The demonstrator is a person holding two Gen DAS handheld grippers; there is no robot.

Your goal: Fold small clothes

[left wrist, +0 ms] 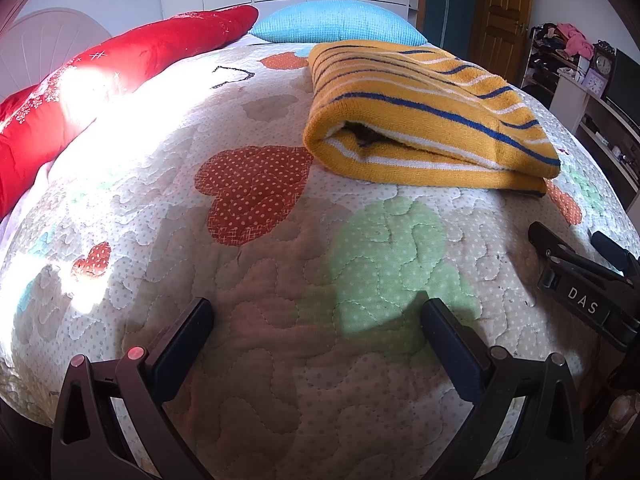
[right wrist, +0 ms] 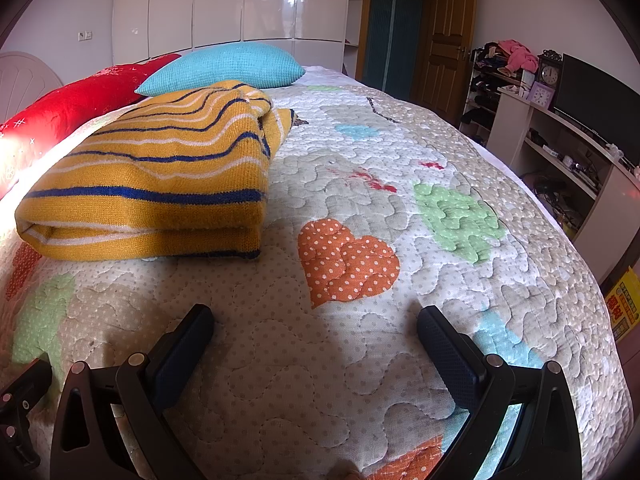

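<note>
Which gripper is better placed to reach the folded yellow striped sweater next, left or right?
Probably the left gripper, marginally. Both are open and empty over the quilt. The sweater lies ahead and slightly right of it, open folded end facing it; from the right gripper it sits well off to the left.

A folded sweater (left wrist: 432, 120) lies on the quilt (left wrist: 280, 280) of the bed, ahead of both grippers. Behind it, a pillow (left wrist: 340, 24) rests at the bed's far end, with a long cushion (left wrist: 120, 68) to its left. A desk (right wrist: 560, 152) stands right of the bed.
</note>
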